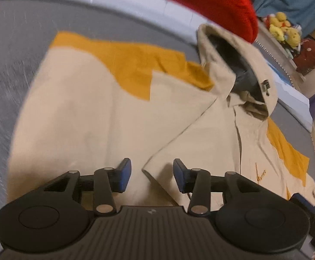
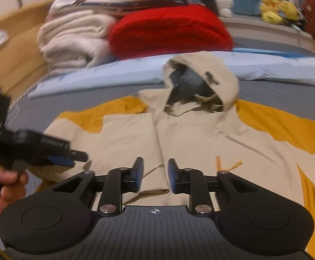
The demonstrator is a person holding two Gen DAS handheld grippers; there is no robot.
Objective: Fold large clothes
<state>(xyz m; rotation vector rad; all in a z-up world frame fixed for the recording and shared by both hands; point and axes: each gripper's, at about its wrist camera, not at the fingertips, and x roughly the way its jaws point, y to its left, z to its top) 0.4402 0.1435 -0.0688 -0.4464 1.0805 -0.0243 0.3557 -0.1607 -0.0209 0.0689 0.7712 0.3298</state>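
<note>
A beige hooded jacket (image 1: 97, 112) with mustard-yellow panels lies flat, front up, on a grey mat (image 1: 10, 65). Its hood (image 1: 244, 49) stands open, showing a dark lining. One sleeve is folded across the chest. My left gripper (image 1: 152, 174) hovers low over the jacket, open, with a corner of the folded fabric under the gap and no pad pressing it. My right gripper (image 2: 155, 173) is open over the jacket's (image 2: 190, 134) front seam near the hem, its pads clear of the cloth. In the right wrist view a hand (image 2: 8, 179) holds the left gripper (image 2: 60, 158) at the left.
Behind the hood lie a folded red blanket (image 2: 170, 28) and a cream knit pile (image 2: 71, 36) on a light blue sheet (image 2: 97, 73). Yellow plush toys (image 2: 276, 10) sit at the back right. A wooden edge (image 2: 12, 49) runs along the left.
</note>
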